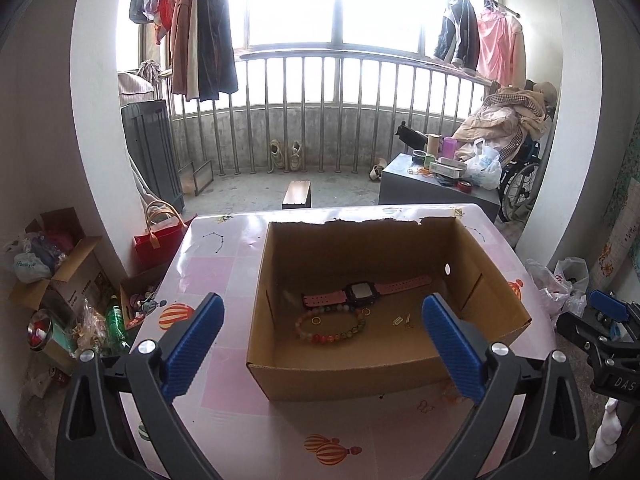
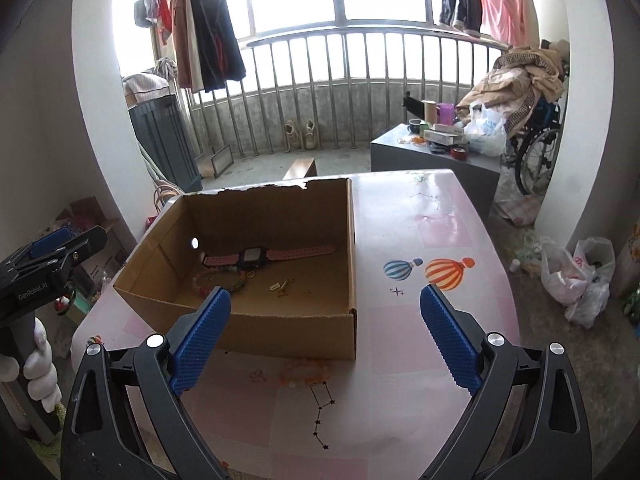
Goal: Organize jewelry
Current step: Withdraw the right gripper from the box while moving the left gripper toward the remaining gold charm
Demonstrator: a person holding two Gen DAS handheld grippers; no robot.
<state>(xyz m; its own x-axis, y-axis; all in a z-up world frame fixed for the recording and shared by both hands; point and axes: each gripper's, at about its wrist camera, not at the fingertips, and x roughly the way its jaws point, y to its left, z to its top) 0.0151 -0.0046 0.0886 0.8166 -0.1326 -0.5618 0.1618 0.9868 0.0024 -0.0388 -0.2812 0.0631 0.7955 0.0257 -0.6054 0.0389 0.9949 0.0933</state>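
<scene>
An open cardboard box [image 1: 344,376] [image 2: 280,330] stands on the pink table. On its floor lie a pink-strapped watch [image 1: 362,293] [image 2: 260,257], a bead bracelet [image 1: 332,326] [image 2: 218,282], small gold rings [image 1: 317,321] and gold earrings [image 1: 402,321] [image 2: 280,286]. My left gripper [image 1: 324,340] hangs open in front of the box, with nothing between its blue fingers [image 1: 192,354]. My right gripper [image 2: 325,332] is open too and empty, at the box's near right corner. Each gripper shows at the edge of the other's view, held by a white-gloved hand [image 2: 40,368].
The table [image 2: 420,340] has a pink cloth printed with balloons. Left of it on the floor are boxes, bottles and a red bag [image 1: 158,240]. Plastic bags [image 2: 576,276] lie to the right. Behind are a grey cabinet [image 1: 436,192], a wheelchair and a railing.
</scene>
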